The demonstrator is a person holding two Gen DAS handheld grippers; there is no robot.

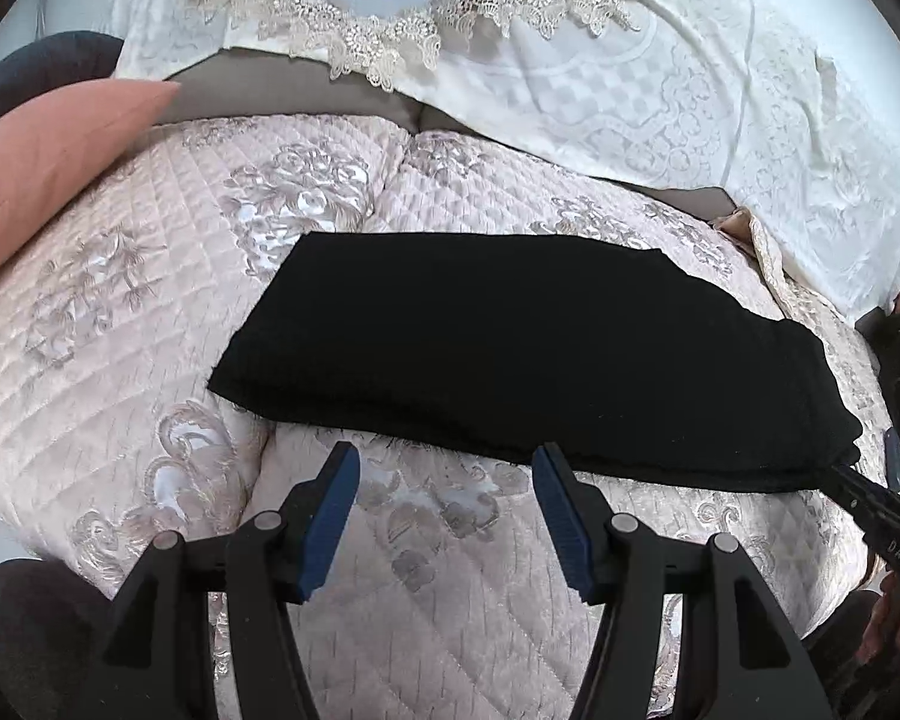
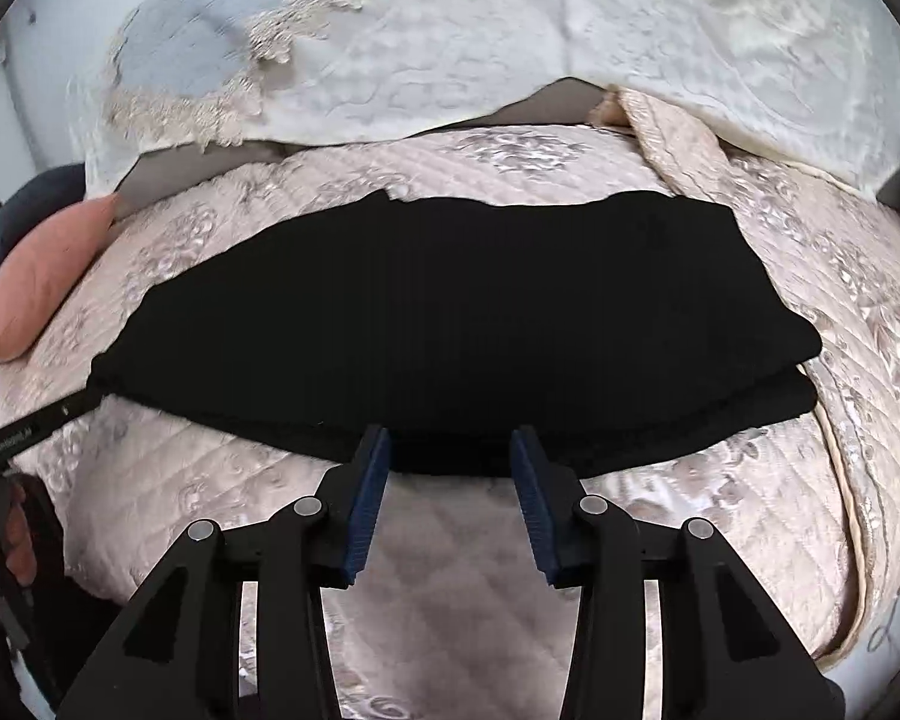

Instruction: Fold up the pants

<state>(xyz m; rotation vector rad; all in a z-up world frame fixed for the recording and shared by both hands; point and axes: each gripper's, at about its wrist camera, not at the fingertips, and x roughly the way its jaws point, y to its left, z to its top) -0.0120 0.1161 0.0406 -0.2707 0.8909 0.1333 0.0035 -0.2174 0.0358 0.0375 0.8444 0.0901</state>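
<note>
Quilted pale-pink bedspread (image 1: 120, 360) with shiny embroidered floral motifs, diamond stitching, fills the area under and ahead of both tools. Beyond it, white damask cover (image 1: 660, 108) with lace-trimmed edge, rumpled. Salmon pillow (image 1: 48, 180), smooth, far left of the left hand-held gripper (image 1: 447, 468)

Black pants (image 1: 510, 348): knit, matte, folded into a long flat band, layers stacked, edges roughly even, lying on the bedspread just ahead of both tools; the layered end sits ahead-right of the right hand-held gripper (image 2: 450, 450)

Left hand-held gripper: jaws wide, blue ribbed pads, nothing between, tips just short of the pants' near edge

Right hand-held gripper: jaws partly apart, tips at the pants' near edge, pads not pressing cloth
</note>
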